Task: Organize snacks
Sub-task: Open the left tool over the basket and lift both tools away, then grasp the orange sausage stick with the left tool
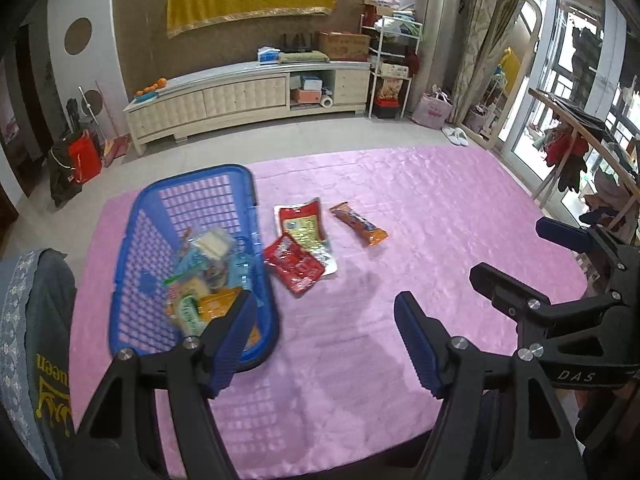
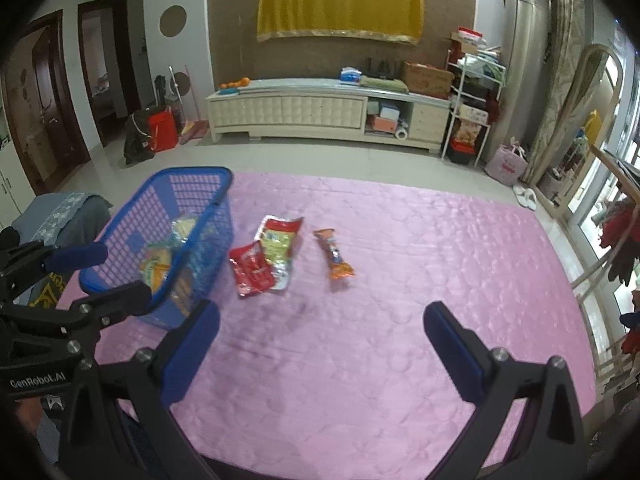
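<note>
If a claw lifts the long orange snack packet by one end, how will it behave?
The orange snack packet looks slim and light, so it probably lifts easily. Its wrapper seems glossy, so it may slip. It lies flat and apart from the red packet, so rolling seems unlikely.

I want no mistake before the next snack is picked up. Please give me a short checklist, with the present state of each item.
1. Left gripper empty, jaws apart: ok.
2. Right gripper empty, jaws apart: ok.
3. Snacks outside the basket: not ok, three remain on the pink cloth: red packet, long pouch, orange bar.
4. Red packet free to lift: ok, it lies on top of the long pouch.
5. Orange bar clear of the others: ok, it lies apart to their right.
6. Room left in the basket: ok, the snacks fill only its near part.
</note>
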